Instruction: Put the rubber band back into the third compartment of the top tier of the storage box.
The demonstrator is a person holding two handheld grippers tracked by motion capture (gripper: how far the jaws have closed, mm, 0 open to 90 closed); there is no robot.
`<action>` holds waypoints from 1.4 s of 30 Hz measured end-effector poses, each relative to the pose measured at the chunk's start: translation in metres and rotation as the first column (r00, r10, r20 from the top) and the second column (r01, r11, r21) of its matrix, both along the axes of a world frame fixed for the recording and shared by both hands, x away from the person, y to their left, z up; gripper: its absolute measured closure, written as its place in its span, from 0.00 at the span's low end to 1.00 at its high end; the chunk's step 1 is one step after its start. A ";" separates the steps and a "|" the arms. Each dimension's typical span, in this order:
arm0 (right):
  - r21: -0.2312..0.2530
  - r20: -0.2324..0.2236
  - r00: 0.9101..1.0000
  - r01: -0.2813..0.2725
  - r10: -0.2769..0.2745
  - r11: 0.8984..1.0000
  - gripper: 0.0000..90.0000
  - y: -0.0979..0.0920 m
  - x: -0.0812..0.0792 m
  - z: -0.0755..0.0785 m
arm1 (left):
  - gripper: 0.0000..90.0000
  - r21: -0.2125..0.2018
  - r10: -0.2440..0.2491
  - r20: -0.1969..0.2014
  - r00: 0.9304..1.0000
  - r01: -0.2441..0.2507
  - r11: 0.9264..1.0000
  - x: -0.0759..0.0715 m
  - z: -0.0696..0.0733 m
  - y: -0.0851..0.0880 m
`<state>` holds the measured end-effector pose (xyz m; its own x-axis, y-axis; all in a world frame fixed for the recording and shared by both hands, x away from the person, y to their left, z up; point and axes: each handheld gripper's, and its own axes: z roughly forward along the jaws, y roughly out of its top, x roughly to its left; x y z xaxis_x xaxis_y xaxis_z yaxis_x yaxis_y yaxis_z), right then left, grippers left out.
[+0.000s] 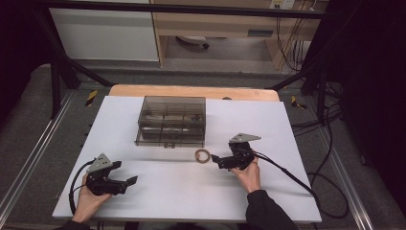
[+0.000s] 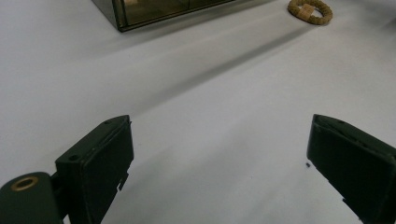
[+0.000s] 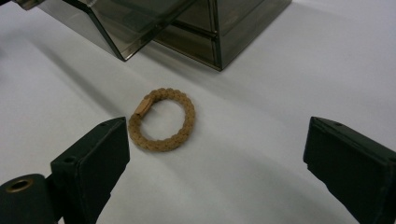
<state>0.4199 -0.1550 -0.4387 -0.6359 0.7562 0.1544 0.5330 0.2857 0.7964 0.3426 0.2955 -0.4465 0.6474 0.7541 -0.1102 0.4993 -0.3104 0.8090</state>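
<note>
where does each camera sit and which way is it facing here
High view: above the person's side, looking forward and down on the table; both hands, left gripper and right gripper show.
Left gripper view: on the left gripper, looking across the table between its open fingers.
Right gripper view: on the right gripper, open fingers either side of the braided ring.
All three share the ring and the smoky plastic box.

A tan braided hair tie (image 3: 162,120), a closed ring with a lighter flat band at one spot; it lies flat on the white table (image 1: 182,191), just in front of the smoky drawer box (image 1: 171,120), not touching it.
</note>
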 end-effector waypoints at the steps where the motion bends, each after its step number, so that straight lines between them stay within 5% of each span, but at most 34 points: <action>1: 0.000 -0.002 1.000 0.002 -0.002 1.000 0.10 0.000 0.001 -0.001 | 0.08 -0.002 0.002 0.000 1.000 -0.002 1.000 0.000 0.000 0.000; 42: -0.049 -0.021 0.997 -0.069 0.068 0.996 0.69 0.030 0.015 -0.014 | 0.08 -0.002 0.006 -0.001 1.000 -0.006 1.000 0.000 0.000 0.000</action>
<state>0.4351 -0.1247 -0.4523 -0.6840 0.7178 0.1300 0.5257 0.3615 0.7700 0.3430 0.2953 -0.4468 0.6425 0.7580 -0.1121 0.5021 -0.3060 0.8089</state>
